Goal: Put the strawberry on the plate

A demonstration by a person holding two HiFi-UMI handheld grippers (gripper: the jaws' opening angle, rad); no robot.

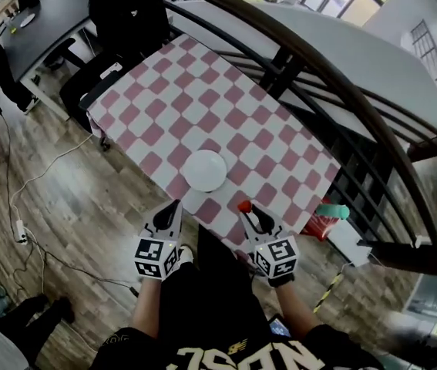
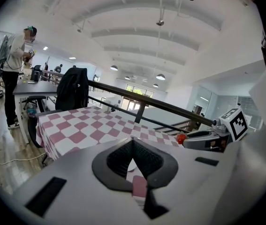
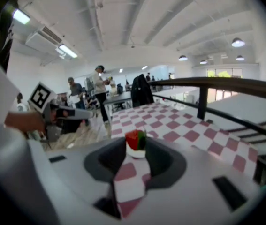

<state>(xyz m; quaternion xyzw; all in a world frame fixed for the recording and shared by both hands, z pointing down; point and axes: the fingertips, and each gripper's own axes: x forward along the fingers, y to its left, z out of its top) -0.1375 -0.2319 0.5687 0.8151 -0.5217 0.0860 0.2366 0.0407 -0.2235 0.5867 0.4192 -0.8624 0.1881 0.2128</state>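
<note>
The red strawberry (image 1: pixel 244 206) with its green cap is pinched at the tips of my right gripper (image 1: pixel 247 209), just above the near edge of the pink-and-white checked table (image 1: pixel 226 106). In the right gripper view the strawberry (image 3: pixel 136 140) sits between the jaw tips of that gripper (image 3: pixel 136 143). The white plate (image 1: pixel 204 169) lies empty on the cloth, ahead and left of the strawberry. My left gripper (image 1: pixel 175 206) hovers near the table's front edge, below and left of the plate, shut with nothing in it (image 2: pixel 133 141). The left gripper view shows the strawberry (image 2: pixel 181 138) off to the right.
A black office chair (image 1: pixel 124 12) stands at the table's far end. A dark curved railing (image 1: pixel 334 75) runs along the right side. A red and green object (image 1: pixel 327 219) and a white box (image 1: pixel 349 241) sit on the floor at right. Cables (image 1: pixel 25 230) trail on the wood floor at left.
</note>
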